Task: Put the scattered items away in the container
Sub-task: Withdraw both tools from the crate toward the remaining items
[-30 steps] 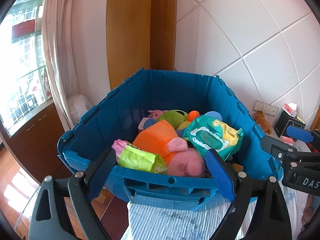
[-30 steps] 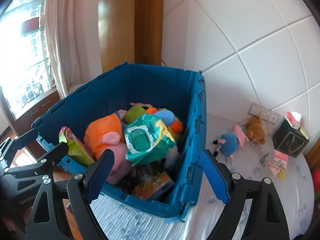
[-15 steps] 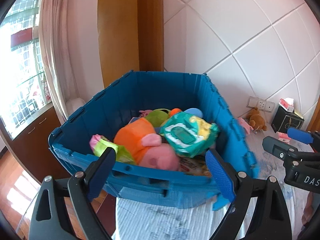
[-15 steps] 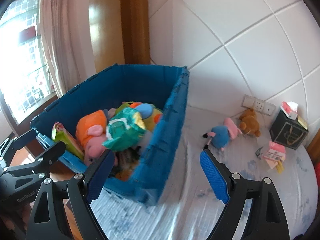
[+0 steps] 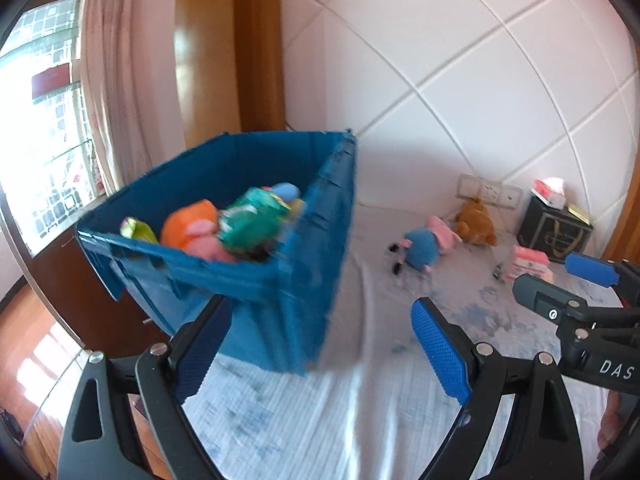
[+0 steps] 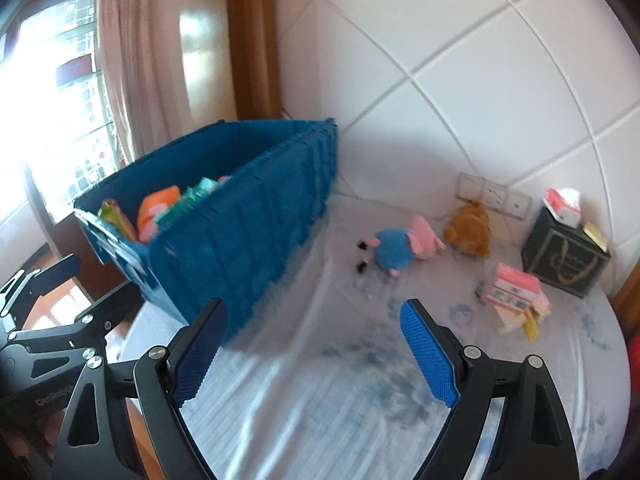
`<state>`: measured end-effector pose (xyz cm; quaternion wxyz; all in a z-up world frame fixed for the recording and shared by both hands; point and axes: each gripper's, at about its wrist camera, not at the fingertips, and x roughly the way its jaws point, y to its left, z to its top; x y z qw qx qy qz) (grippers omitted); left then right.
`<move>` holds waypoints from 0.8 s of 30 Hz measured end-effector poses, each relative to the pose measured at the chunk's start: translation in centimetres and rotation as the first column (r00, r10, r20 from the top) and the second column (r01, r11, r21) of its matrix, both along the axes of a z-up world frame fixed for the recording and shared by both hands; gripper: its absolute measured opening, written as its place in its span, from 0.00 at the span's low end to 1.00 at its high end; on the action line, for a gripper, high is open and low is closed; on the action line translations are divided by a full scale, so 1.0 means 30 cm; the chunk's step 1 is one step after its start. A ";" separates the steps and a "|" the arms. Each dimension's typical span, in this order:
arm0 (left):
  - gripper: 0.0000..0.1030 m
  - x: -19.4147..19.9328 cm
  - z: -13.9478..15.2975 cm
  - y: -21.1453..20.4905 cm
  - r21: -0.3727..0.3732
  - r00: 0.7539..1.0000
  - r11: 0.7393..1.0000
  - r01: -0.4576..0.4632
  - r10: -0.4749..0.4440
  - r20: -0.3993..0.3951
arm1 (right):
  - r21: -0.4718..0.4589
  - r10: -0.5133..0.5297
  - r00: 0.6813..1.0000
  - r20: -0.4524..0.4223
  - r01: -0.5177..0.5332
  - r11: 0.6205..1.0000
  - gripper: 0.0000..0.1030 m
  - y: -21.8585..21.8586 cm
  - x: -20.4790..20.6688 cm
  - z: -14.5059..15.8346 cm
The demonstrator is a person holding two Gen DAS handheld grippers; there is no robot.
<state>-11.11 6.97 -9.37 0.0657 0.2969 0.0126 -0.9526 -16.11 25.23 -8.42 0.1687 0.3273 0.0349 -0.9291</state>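
A blue plastic crate (image 5: 280, 280) (image 6: 248, 232) stands on the bed at the left, filled with plush toys and snack packets (image 5: 224, 224). A blue and pink pig plush (image 5: 424, 242) (image 6: 400, 246), a brown plush (image 5: 476, 224) (image 6: 468, 232) and a pink packet (image 5: 528, 260) (image 6: 516, 292) lie on the sheet to the right. My left gripper (image 5: 320, 352) is open and empty, in front of the crate's near right corner. My right gripper (image 6: 316, 352) is open and empty, above the sheet short of the pig plush.
A black box (image 6: 564, 256) with a tissue pack on top stands at the far right by the white padded headboard (image 6: 460, 80). Wall sockets (image 6: 492, 194) sit behind the brown plush. A curtain and window (image 5: 60, 120) are at the left, past the bed edge.
Both grippers have swung to the right, away from over the crate. The crate has slid to the left of both views and the loose toys on the sheet have come into view.
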 end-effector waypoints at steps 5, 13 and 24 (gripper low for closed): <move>0.89 0.006 -0.004 0.174 -0.028 0.997 0.997 0.078 -0.077 0.026 | -0.030 -0.129 0.991 0.026 0.130 0.991 0.85 0.262 0.043 -0.027; 0.89 -0.093 -0.044 0.361 0.014 0.968 0.970 0.244 -0.244 0.053 | -0.039 -0.377 0.921 0.095 0.382 0.923 0.85 0.582 0.094 -0.073; 0.89 -0.296 -0.182 0.490 0.067 0.913 0.923 0.379 -0.384 0.138 | 0.018 -0.597 0.788 0.149 0.602 0.799 0.85 0.792 0.100 -0.159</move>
